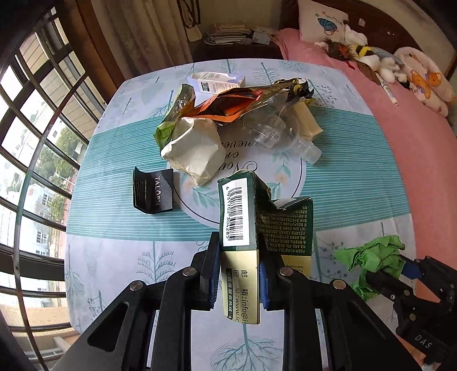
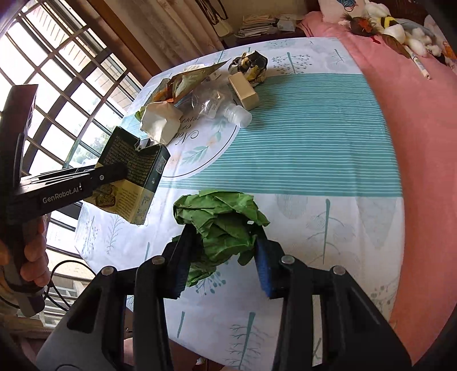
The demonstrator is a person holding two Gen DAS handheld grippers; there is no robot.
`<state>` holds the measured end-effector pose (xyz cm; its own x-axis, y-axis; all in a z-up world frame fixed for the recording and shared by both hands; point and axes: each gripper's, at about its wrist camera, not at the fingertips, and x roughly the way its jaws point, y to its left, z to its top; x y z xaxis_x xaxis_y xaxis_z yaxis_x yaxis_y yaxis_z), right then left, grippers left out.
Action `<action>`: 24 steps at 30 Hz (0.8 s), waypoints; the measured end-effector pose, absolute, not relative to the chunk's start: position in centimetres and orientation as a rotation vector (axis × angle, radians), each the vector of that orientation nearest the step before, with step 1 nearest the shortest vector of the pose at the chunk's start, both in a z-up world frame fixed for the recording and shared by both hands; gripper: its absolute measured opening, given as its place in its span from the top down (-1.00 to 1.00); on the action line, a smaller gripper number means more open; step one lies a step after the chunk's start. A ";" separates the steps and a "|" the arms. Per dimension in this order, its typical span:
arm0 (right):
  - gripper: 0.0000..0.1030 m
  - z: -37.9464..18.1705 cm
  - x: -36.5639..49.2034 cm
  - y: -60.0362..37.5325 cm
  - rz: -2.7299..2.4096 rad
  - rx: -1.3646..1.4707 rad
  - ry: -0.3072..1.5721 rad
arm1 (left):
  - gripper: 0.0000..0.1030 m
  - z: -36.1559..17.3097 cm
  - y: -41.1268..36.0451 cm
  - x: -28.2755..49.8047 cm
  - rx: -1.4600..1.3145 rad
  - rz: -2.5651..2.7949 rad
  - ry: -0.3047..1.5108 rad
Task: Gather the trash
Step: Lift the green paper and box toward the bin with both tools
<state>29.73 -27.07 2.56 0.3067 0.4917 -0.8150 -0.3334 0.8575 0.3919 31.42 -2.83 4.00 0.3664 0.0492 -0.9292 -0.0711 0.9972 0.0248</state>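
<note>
Trash sits clamped in both our grippers: a torn green carton (image 1: 242, 225) between the left gripper (image 1: 238, 274) fingers, crumpled green paper (image 2: 221, 225) between the right gripper (image 2: 221, 265) fingers. We should grip firmly while carrying.

A table (image 1: 114, 256) is covered with a cloth printed with pale trees and teal stripes. To one side, a curved window (image 1: 31, 137) with a dark grid of bars is seen, and bright daylight is let in through it; trees and buildings are visible outside. Beige curtains (image 1: 148, 34) are hung beside the window. A bed (image 1: 414, 148) spread with a pink sheet is set against the table's other side, and a pillow (image 1: 320, 21) and soft toys (image 1: 371, 57) are laid upon it. Papers (image 1: 225, 32) are stacked on a dark surface behind.
</note>
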 end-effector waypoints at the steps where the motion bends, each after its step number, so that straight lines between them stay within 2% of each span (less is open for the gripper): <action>1: 0.31 3.0 28.8 -27.1 0.534 0.164 1.126 | 0.58 4.4 -2.6 30.5 -0.002 0.060 1.184; 12: 0.32 8.0 14.8 -25.1 0.330 0.238 0.993 | 0.58 6.5 -0.7 20.1 0.171 -0.176 1.107; 24: 0.32 5.6 -1.0 -19.8 0.184 0.292 1.051 | 0.58 4.8 0.5 10.6 0.306 -0.365 1.108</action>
<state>-1.00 -19.76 5.62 0.4863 0.2872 -0.8253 -0.0106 0.9463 0.3231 10.57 0.52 4.76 0.3978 -0.1326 -0.9079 0.4329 0.8996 0.0583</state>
